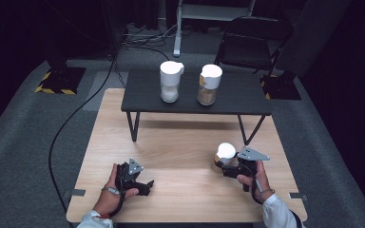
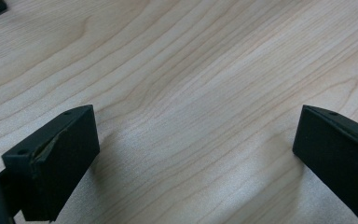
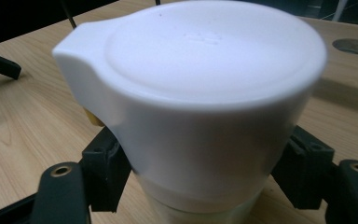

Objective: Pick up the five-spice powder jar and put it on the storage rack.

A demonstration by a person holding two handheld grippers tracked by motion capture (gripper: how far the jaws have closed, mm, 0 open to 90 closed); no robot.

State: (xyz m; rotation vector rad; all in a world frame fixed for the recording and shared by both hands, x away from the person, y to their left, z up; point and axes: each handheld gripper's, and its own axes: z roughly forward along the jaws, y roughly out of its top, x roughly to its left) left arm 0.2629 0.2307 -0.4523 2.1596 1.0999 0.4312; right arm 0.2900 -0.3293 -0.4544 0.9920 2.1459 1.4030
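Note:
A jar with a white spouted lid [image 1: 225,153] stands on the wooden table [image 1: 180,142] at the near right. My right gripper [image 1: 222,169] is shut on it from the person's side. In the right gripper view the jar [image 3: 205,93] looms close, and the black fingers [image 3: 105,172] press on its sides just below the lid. My left gripper [image 1: 147,186] rests at the near left, apart from the jar. Its jaws stand wide open [image 2: 196,158] over bare wood, nothing between them.
A low black table [image 1: 240,97] stands on the far half of the wooden one. It carries two white-lidded jars, one with pale contents [image 1: 171,81] and one with brown contents [image 1: 209,84]. A folding chair [image 1: 254,40] and a floor cable [image 1: 64,130] lie beyond.

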